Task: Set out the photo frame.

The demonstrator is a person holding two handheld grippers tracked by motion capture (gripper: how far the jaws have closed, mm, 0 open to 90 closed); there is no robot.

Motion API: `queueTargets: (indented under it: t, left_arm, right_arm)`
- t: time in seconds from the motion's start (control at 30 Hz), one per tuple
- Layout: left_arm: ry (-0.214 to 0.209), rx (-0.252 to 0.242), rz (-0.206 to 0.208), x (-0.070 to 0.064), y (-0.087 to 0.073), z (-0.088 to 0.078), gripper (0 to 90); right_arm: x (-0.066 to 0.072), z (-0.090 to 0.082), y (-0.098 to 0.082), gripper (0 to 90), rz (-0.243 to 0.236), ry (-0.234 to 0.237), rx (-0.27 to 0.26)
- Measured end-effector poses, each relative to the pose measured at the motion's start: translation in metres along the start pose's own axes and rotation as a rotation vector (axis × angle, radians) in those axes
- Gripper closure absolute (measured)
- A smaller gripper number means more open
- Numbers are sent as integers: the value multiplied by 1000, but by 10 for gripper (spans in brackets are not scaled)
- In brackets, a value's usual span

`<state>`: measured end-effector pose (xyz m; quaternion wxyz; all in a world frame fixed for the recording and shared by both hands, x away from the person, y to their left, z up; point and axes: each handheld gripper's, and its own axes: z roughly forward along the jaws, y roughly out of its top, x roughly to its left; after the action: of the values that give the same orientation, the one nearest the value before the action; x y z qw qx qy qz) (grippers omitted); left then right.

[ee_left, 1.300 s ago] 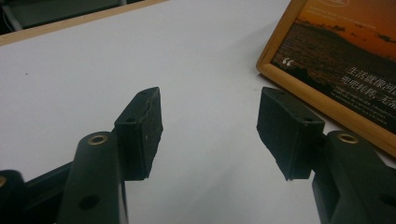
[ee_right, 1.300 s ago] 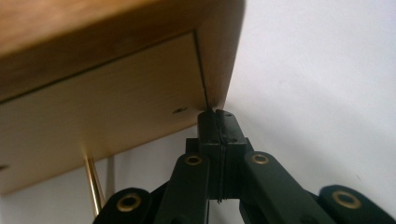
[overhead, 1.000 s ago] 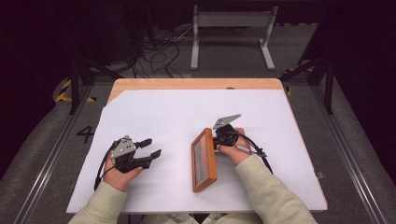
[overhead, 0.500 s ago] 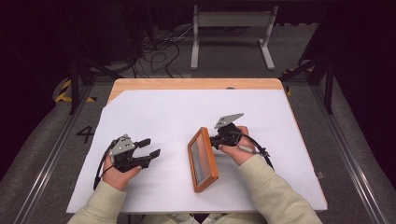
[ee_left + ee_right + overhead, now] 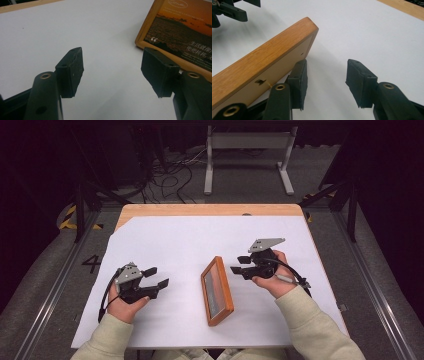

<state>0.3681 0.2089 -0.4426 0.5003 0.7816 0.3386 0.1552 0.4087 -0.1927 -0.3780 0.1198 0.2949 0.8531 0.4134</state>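
Note:
A wooden picture frame (image 5: 217,291) with a sunset print stands tilted on the white table cover (image 5: 190,240), print side facing left. In the left gripper view its face (image 5: 182,37) lies ahead on the right; in the right gripper view its back (image 5: 262,65) rises at the left. My right gripper (image 5: 240,264) hovers just right of the frame. Its jaws have just been opening and hold nothing (image 5: 327,80). My left gripper (image 5: 156,276) rests left of the frame. Its jaws have just been opening a little further, with bare table between them (image 5: 112,70).
The wooden table edge (image 5: 210,210) shows beyond the white cover at the far side. Behind the table, a metal stand (image 5: 247,150) and loose cables (image 5: 165,180) lie on the dark floor. The other hand's gripper (image 5: 229,10) appears beyond the frame.
My right gripper let go of the frame's right edge, opened, and rose away to the right. The frame stays standing tilted. The left hand kept its place.

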Motion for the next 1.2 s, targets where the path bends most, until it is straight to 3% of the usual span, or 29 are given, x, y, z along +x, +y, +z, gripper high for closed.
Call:
queueTargets:
  t: [0.17,0.43,0.53,0.63,0.93,1.2]
  left_arm:
    - [-3,6,-1,-2,0,2,347]
    - [5,6,9,-1,1,3,351]
    - [12,12,13,-1,1,2,355]
    - [11,16,0,-1,0,3,356]
    - [7,32,2,-3,0,4,357]
    - [8,41,12,-4,-1,5,361]
  right_arm:
    - [7,-15,8,438,-3,-5,9]
    - [23,-31,23,412,25,19,41]
    - [28,-35,28,431,29,83,71]
    - [34,-37,33,423,20,95,84]
    - [49,-32,40,359,-7,119,129]
    - [53,-14,40,247,16,116,195]
